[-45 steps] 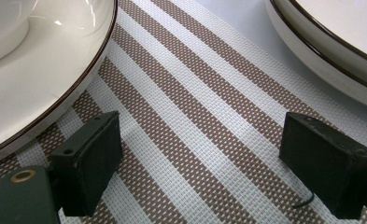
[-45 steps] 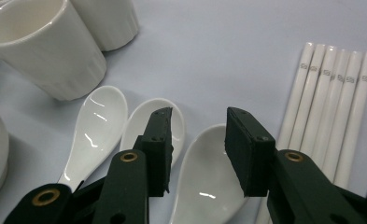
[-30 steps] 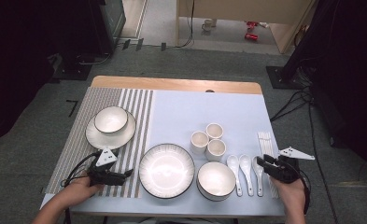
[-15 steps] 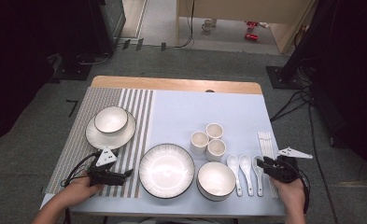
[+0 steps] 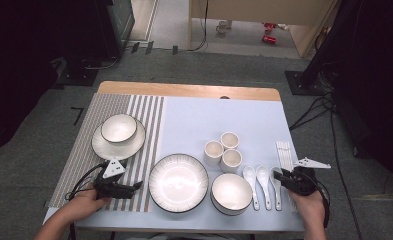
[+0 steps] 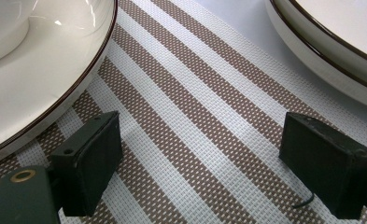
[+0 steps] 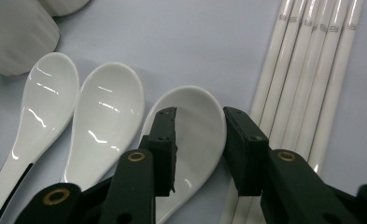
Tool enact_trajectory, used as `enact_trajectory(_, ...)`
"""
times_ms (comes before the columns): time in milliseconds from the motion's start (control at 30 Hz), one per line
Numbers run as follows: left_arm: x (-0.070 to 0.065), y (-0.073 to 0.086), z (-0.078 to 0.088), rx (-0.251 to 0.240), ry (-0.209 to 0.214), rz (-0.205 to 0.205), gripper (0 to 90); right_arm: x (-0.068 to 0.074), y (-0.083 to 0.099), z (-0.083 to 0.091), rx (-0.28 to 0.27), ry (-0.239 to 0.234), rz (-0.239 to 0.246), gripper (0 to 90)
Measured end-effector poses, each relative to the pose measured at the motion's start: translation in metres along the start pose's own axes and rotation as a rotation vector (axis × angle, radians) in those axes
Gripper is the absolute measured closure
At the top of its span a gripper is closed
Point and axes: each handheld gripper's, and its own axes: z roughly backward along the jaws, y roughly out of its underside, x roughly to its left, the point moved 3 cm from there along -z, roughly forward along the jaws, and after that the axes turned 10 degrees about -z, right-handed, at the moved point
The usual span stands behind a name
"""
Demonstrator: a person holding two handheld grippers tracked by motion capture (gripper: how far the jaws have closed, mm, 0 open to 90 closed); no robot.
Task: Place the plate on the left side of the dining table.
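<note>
Over the rightmost spoon (image 7: 190,135), the right tool's (image 7: 199,140) jaws have just been closing.

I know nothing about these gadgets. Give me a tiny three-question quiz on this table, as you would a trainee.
1. How many white spoons lie beside the chopsticks?
2. True or false: the right gripper straddles the spoon nearest the chopsticks.
3. The left gripper hovers over: A) the striped placemat; B) a cup; C) bare wood?

Key
1. Three.
2. True; its jaws have just been closing, one on each side of the spoon's bowl, without pressing it.
3. A, jaws wide apart.
</note>
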Motion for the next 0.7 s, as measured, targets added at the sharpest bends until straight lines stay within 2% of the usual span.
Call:
enact_trajectory(300,0.0000,0.0000,0.0000,0.000,0.000,0.000,13.0,0.0023,-0.0030,0.0025,-0.010,0.008,0.006,79.0)
enact_trajectory(467,0.0000,0.0000,0.0000,0.000,0.000,-0.001,13.0,0.0041,-0.0057,0.0036,-0.017,-0.018,-0.010,84.7)
enact_trajectory(700,0.0000,0.0000,0.0000,0.000,0.000,-0.001,13.0,0.0035,-0.0088,0.0031,-0.013,-0.020,-0.025,85.4)
